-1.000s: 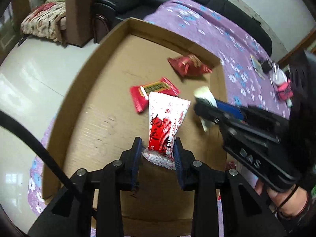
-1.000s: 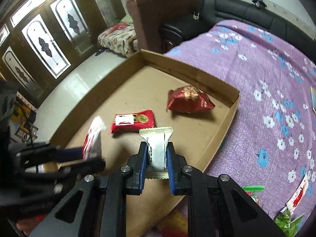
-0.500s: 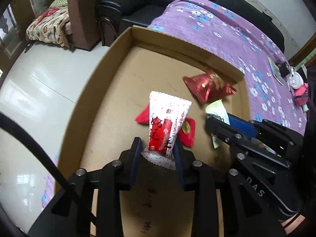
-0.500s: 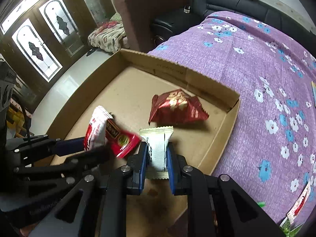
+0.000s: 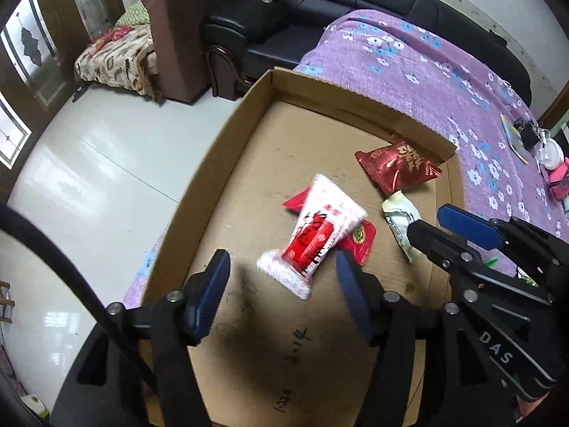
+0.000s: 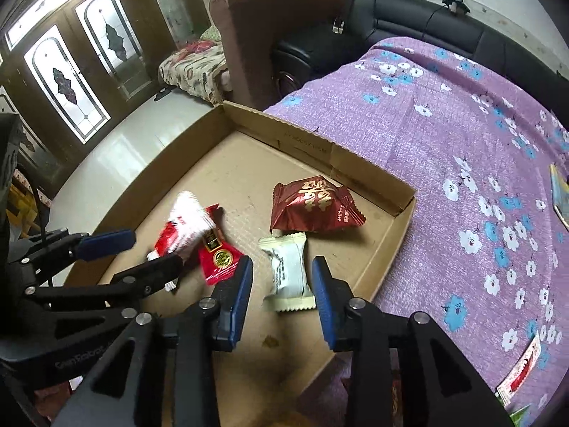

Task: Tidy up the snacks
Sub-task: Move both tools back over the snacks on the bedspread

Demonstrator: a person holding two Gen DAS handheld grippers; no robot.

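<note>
A shallow cardboard tray [image 5: 213, 163] lies on a purple flowered cloth. My left gripper [image 5: 281, 263] is over it, its jaws opening. A white-and-red packet [image 5: 313, 238] is blurred and tilted between them, free of both pads, over a flat red packet [image 5: 359, 238]. My right gripper [image 6: 282, 267] is opening too. A cream packet [image 6: 288, 270] lies on the tray floor between its blue pads [image 6: 242, 284], with a gap on the left side. A dark red bag [image 6: 313, 206] rests near the tray's far corner. In the right wrist view the left gripper [image 6: 142, 252] shows at the left.
The tray wall [image 6: 394, 227] stands just right of the cream packet. More wrapped snacks [image 6: 519, 373] lie on the purple cloth [image 6: 462, 124] at the lower right. A black sofa [image 6: 409, 25] and a brown armchair [image 6: 277, 35] stand beyond; white floor tiles [image 5: 89, 163] lie left.
Both grippers have opened and let go of their packets. The white-and-red packet tipped over onto the flat red one; the cream packet now lies on the tray floor.
</note>
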